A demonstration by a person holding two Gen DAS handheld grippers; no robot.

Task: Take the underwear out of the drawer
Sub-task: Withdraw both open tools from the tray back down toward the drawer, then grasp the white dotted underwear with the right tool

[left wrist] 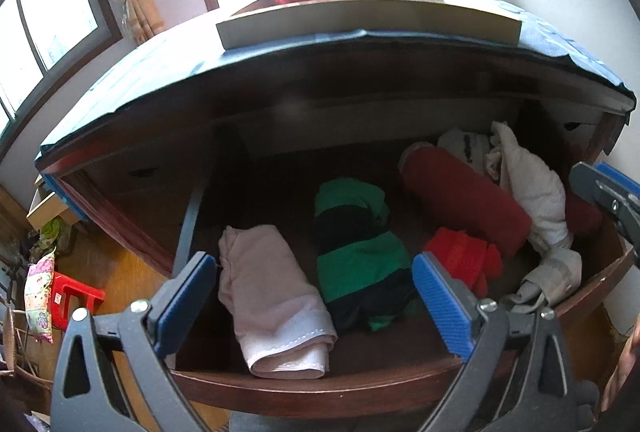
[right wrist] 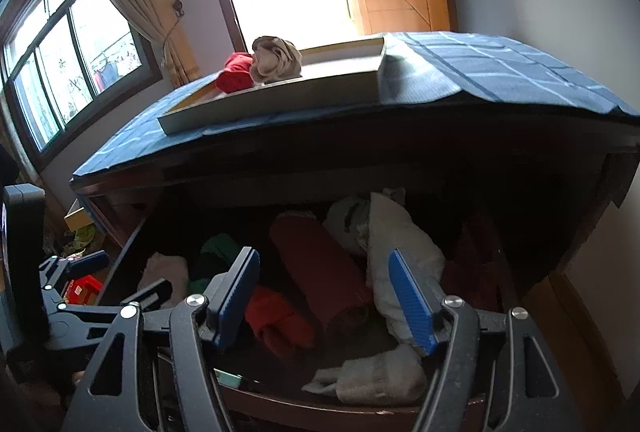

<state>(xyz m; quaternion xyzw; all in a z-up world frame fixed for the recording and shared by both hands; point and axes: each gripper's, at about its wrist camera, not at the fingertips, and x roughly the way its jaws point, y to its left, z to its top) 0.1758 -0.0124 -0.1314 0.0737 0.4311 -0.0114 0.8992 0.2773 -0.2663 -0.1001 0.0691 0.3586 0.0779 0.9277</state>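
The wooden drawer (left wrist: 320, 390) stands pulled out, full of folded garments. In the left wrist view a pale pink folded piece (left wrist: 272, 300) lies at the front left, a green and navy striped piece (left wrist: 360, 264) in the middle, a bright red piece (left wrist: 466, 258), a dark red roll (left wrist: 464, 199) and white pieces (left wrist: 532, 187) to the right. My left gripper (left wrist: 316, 306) is open and empty, just above the pink and striped pieces. My right gripper (right wrist: 324, 298) is open and empty above the dark red roll (right wrist: 320, 272) and the white piece (right wrist: 400, 252).
A shallow tray (right wrist: 280, 99) on the blue checked cloth (right wrist: 480, 71) on the dresser top holds a red (right wrist: 236, 73) and a beige garment (right wrist: 276, 61). A red stool (left wrist: 74, 298) and clutter stand on the floor at left. A window is left, a door behind.
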